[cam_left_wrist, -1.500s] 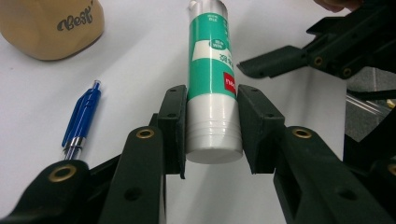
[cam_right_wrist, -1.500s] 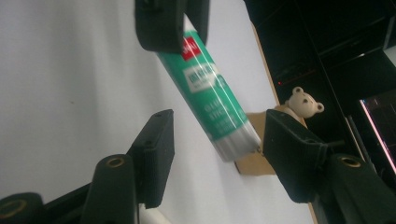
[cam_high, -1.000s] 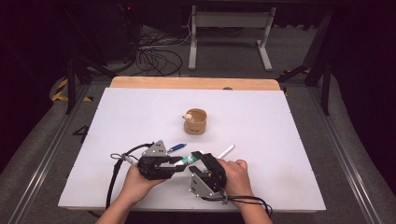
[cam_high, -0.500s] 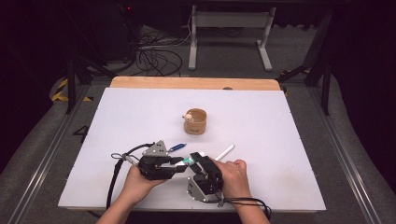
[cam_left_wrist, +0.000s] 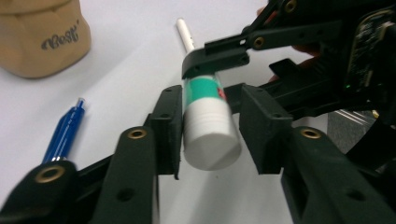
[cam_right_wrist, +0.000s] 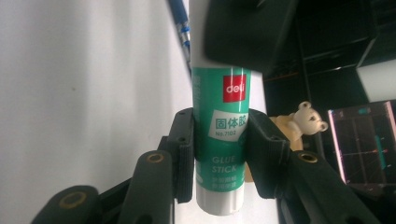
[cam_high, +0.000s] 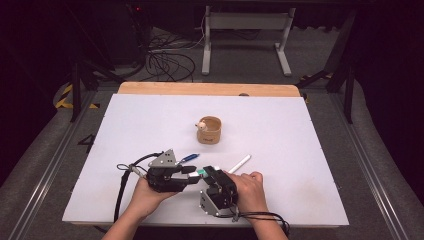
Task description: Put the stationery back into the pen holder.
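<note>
Glue stick (cam_right_wrist: 219, 140), green with a white cap and white base, sits between the two tools near the front edge of the white counter (cam_high: 300, 150), lifted off the surface. In the right gripper view the right tool (cam_right_wrist: 219, 154) has its two black jaws pressed against the green label on either side, so it holds the tube by its body; these jaws have just been closing onto it. The tube runs straight along that tool's axis, its white base toward the camera.

In the left gripper view the left tool (cam_left_wrist: 210, 130) flanks the white cap end of the same stick. Its jaws have just been opening; one pad looks to touch the cap while a narrow gap shows at the other, so the cap is between them but not clamped. One jaw of the right tool crosses over the green part just beyond.

In the high view the left tool (cam_high: 192, 171) and right tool (cam_high: 206, 172) meet tip to tip, with the stick (cam_high: 201, 172) a small green spot between them. A blue pen (cam_high: 188, 158) lies just beyond the left tool, a white pen (cam_high: 240, 163) just beyond the right hand (cam_high: 247, 187), and a tan cup with a small bear figure (cam_high: 209, 130) stands well apart toward the middle of the counter.
</note>
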Tool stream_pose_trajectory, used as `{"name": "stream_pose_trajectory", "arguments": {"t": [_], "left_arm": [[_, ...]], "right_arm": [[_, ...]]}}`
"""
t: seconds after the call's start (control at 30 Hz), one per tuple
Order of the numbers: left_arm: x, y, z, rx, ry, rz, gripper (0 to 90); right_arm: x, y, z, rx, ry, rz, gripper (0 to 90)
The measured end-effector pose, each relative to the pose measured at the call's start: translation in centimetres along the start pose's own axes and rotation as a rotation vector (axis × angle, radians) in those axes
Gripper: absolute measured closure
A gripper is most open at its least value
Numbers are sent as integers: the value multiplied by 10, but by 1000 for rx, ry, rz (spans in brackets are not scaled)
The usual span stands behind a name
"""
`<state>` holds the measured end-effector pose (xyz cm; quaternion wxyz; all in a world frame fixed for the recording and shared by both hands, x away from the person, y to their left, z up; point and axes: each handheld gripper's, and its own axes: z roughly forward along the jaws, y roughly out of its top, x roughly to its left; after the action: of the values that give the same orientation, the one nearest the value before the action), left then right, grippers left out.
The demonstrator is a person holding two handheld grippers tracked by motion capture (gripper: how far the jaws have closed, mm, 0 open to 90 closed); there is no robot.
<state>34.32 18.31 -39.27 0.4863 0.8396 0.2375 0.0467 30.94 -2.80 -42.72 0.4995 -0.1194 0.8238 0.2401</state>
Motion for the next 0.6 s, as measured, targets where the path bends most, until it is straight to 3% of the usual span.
{"name": "stream_pose_trajectory", "arguments": {"t": [0.2, 0.37, 0.6], "left_arm": [[4, -2, -9, -17, 45, 34, 472], [7, -4, -14, -25, 64, 51, 395], [10, -7, -22, -47, 126, 80, 296]], "right_arm": [[-3, -4, 1, 16, 17, 59, 661], [-8, -9, 1, 24, 15, 147, 662], [-18, -16, 2, 0, 15, 280, 662]]}}
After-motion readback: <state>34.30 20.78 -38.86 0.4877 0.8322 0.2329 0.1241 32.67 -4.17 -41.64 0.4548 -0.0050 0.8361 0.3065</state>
